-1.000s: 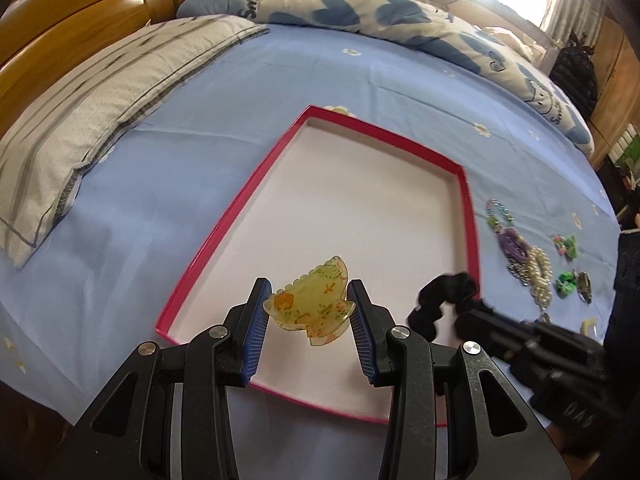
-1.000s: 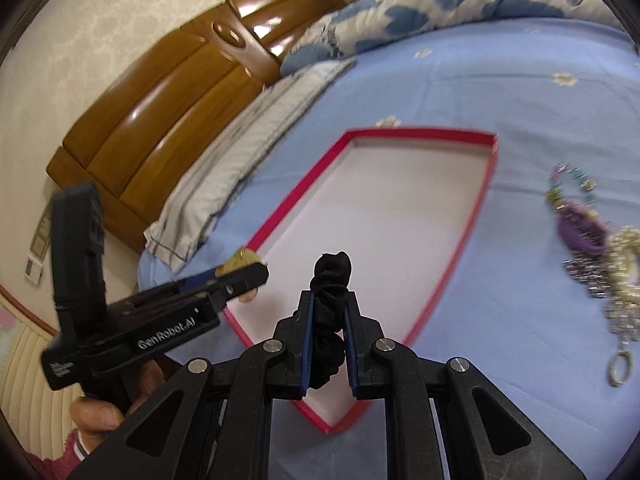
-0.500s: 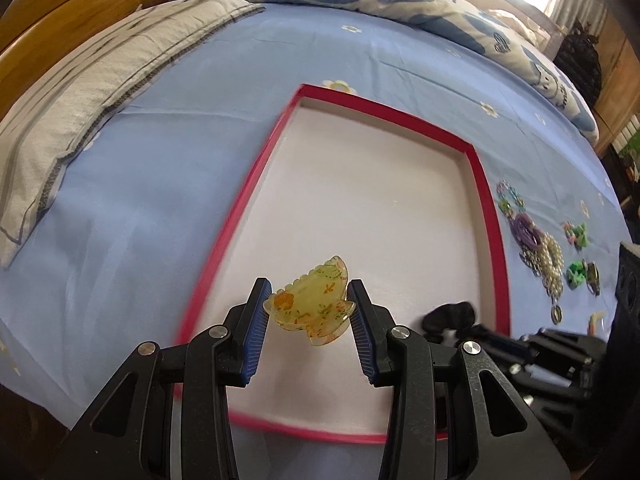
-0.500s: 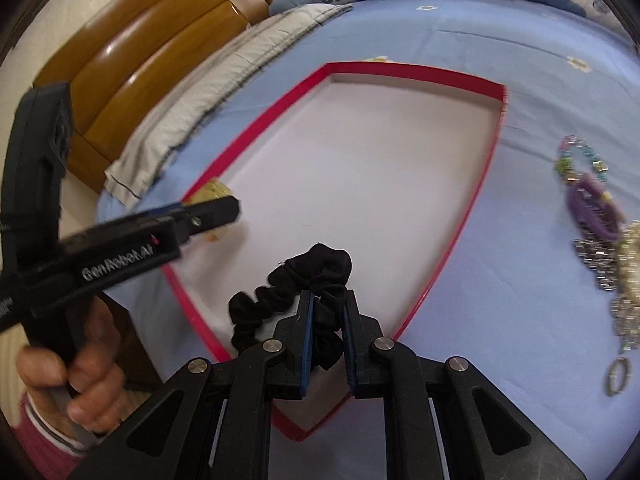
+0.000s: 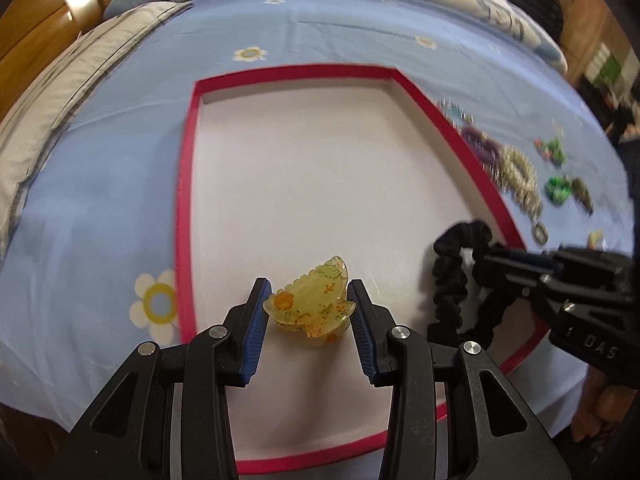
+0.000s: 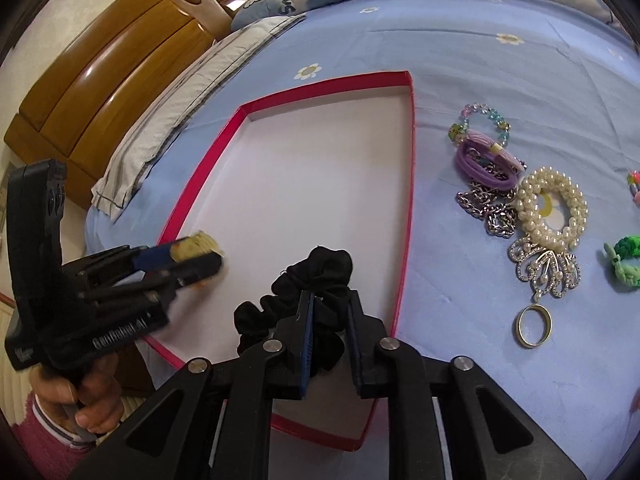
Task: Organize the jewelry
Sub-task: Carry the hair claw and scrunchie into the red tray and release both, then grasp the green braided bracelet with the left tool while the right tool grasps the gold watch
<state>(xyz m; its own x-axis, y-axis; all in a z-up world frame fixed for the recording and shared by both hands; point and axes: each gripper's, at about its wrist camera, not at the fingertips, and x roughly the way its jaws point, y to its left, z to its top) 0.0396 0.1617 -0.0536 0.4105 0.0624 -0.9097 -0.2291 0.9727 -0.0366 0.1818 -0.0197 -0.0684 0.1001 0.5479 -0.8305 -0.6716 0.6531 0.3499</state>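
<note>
Early stage: left hand-held gripper (image 5: 307, 312) clamps yellow hair claw (image 5: 310, 303) over red tray (image 5: 182, 216); right hand-held gripper (image 6: 329, 322), jaws just opening, releases black scrunchie (image 6: 316, 276) there. Bracelets (image 6: 548, 204) remain on bed (image 6: 460, 60).

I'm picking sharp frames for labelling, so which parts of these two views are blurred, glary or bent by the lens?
Left wrist view: the jewelry beside the red tray is smeared by motion, the yellow hair clip stays sharp, and the tray's edges bow.
Right wrist view: the pearl bracelet is crisp, the left gripper is blurred, and glare streaks the wooden headboard.
</note>
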